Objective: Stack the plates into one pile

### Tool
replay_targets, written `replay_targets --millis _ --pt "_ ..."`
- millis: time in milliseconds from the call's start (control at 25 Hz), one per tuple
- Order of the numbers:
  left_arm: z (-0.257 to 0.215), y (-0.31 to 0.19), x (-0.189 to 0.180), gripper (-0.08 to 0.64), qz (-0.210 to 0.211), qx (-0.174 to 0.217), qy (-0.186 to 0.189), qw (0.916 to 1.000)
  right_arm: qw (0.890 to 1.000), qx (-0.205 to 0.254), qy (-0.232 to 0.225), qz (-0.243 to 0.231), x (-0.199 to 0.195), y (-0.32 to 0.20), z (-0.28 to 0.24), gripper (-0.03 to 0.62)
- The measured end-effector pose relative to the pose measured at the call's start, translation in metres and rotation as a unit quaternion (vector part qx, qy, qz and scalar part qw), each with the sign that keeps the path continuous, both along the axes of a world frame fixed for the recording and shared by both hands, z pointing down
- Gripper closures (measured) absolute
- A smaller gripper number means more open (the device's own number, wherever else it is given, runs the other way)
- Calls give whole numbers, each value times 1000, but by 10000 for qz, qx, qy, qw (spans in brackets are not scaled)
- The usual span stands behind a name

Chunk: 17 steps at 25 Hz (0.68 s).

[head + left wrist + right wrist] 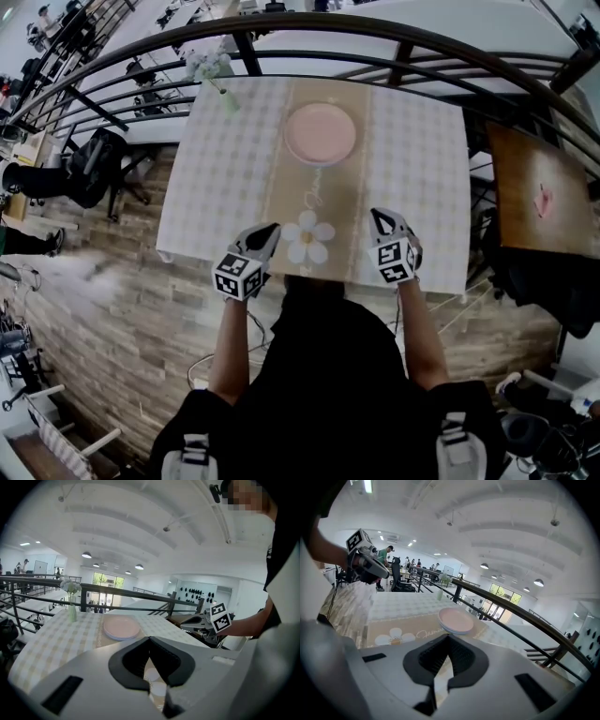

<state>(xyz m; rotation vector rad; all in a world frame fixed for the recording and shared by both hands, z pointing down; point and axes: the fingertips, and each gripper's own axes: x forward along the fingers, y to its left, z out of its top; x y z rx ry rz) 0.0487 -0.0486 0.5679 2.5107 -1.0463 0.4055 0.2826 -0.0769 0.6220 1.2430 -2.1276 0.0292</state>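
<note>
Plates (321, 133) stacked far centre, probably ceramic: stiff, slick, chippy, grab by near rim. Left gripper (272, 229), right gripper (377, 217) both closed tight, empty.

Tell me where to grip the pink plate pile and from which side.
Best grip the near rim of the plate pile, coming in low from the near edge of the table. It lies flat with a raised lip, and a railing runs behind it.

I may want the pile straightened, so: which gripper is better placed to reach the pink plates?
Right, marginally. The right gripper sits slightly nearer the pile of round pink plates, which lies straight beyond its shut jaws in its own view; the left gripper aims a little aside.
</note>
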Motion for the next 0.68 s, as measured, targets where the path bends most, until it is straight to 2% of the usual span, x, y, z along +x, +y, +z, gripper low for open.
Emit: replay_targets --millis 680 --pt "1 21 5 558 -68 -54 -15 10000 9997 -145 -13 -186 0 15 12 597"
